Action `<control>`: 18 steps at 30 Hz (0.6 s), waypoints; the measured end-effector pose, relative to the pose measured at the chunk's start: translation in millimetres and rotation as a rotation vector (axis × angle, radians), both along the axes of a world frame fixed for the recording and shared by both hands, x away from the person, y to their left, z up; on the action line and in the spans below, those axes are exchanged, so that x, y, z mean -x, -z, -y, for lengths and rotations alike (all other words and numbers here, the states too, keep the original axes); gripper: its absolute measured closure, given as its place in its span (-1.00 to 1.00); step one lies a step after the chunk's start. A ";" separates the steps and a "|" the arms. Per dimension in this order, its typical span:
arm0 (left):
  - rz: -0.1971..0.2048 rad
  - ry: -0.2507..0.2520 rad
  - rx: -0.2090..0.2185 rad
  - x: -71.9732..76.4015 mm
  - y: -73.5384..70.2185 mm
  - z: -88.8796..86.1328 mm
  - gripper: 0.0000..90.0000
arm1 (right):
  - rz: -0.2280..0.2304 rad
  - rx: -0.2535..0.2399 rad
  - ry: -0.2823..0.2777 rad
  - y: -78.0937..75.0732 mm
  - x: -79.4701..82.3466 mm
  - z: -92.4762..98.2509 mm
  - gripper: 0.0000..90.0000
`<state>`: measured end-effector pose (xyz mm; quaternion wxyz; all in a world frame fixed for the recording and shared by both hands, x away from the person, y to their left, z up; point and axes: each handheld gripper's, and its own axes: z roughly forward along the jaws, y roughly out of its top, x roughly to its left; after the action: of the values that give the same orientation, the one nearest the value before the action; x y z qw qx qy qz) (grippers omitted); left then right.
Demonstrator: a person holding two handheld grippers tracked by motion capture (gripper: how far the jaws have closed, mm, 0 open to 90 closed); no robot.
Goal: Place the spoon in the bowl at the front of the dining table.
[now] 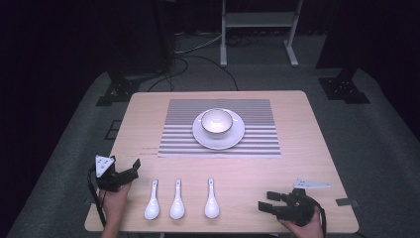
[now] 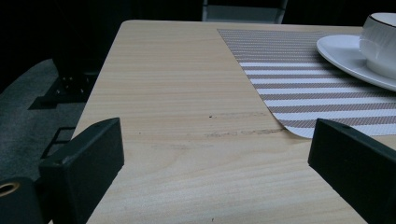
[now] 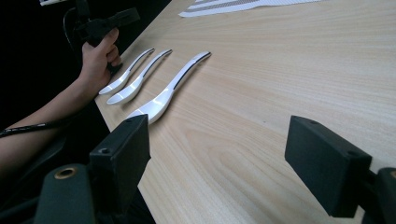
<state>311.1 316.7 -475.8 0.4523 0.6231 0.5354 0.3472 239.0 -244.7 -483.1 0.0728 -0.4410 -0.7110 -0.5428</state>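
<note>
We see three white spoons in a row along the near edge of the table, none lifted yet, so the work looks barely begun. Our left gripper sits just left of them, jaws wide apart and empty; our right gripper waits to their right, equally spread and empty. Farther off, a bowl stands on a plate on the striped mat.
</note>
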 end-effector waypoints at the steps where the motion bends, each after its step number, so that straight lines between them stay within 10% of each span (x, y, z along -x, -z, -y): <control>1: 0.001 -0.001 0.000 -0.1 0.1 0.2 -0.95 | 0.002 0.001 0.000 -0.4 -0.1 -0.8 -0.53; 18: -0.001 -0.004 0.000 -0.1 0.0 -0.1 -0.95 | -0.012 0.017 -0.053 -5.5 -9.3 -20.1 -0.53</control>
<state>311.1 316.8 -475.8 0.4515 0.6222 0.5368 0.3477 248.3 -224.5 -477.6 0.0875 -0.4260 -0.7265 -0.5321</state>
